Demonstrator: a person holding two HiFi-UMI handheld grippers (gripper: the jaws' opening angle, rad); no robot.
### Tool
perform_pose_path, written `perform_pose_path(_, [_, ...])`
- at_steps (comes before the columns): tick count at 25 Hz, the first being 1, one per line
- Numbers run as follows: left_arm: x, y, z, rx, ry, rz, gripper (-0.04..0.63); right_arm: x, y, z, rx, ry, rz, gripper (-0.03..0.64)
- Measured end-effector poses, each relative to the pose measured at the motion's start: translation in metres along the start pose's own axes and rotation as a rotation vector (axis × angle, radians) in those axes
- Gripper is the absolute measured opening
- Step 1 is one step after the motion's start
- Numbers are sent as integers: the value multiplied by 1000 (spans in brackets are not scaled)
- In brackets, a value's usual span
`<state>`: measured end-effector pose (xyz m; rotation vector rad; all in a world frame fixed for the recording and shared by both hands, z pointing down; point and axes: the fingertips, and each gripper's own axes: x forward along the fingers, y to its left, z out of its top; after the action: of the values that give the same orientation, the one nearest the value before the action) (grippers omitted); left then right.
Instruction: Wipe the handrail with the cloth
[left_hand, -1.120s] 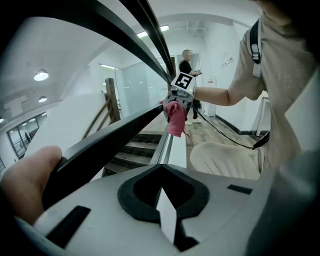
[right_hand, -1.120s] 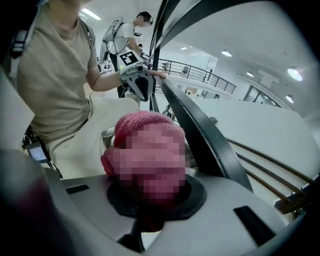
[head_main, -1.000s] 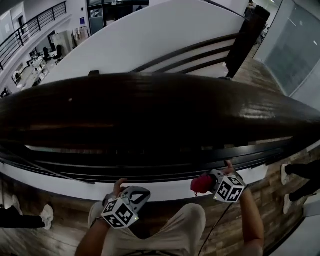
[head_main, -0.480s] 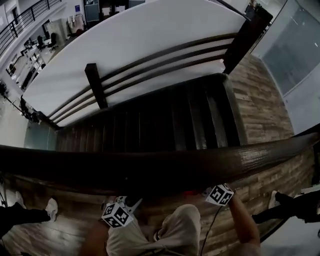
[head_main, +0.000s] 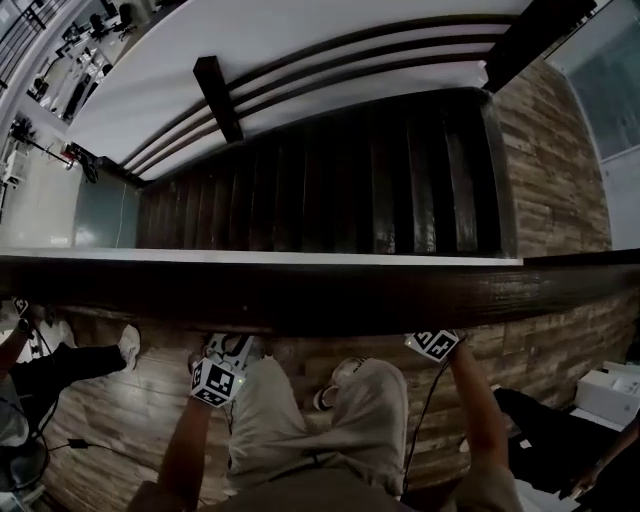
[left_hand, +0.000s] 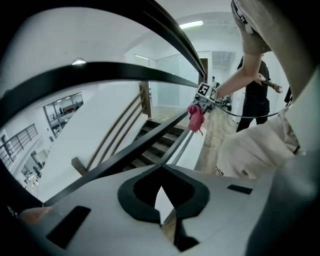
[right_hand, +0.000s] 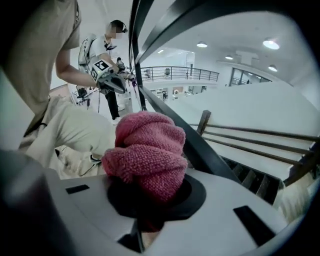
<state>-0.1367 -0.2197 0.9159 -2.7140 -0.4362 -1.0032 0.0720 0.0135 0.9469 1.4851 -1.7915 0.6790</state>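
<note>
- We hold both grippers on the near side of the handrail (head_main: 300, 295), which runs as a dark, wide band from left to right across the head view.
- Right gripper (right_hand: 145, 220): the jaws are clamped on the low end of the pink cloth (right_hand: 147, 155).
- The cloth is bunched into a lump. Most of it bulges out past the jaw tips, up and forward, and only its bottom fold sits in the pinch.
- In the right gripper view a dark rail bar runs just beside the cloth on its right. We cannot tell whether they touch.
- The left gripper view shows the same cloth hanging from the right gripper, far down the railing, close to the rail bars.
- In the head view the handrail hides the cloth, and only the right gripper's marker cube shows at the rail's near edge.
- Left gripper (left_hand: 161, 200): the jaws are pressed together with nothing between them, and it is well apart from the cloth.
- Beyond the handrail, dark stairs (head_main: 330, 180) drop away. A wood floor (head_main: 120, 420) lies on the near side.
</note>
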Motion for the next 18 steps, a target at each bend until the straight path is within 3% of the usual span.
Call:
perform_pose_path(7, [-61, -61, 100, -57, 12, -10, 18, -87, 51, 68, 281, -170, -62, 57])
perform_pose_path(14, [-142, -126, 240, -151, -20, -20, 17, -253, 94, 150, 335, -291, -110, 57])
perform_pose_path(18, [-200, -153, 319, -188, -62, 15, 18, -348, 117, 197, 323, -341, -128, 57])
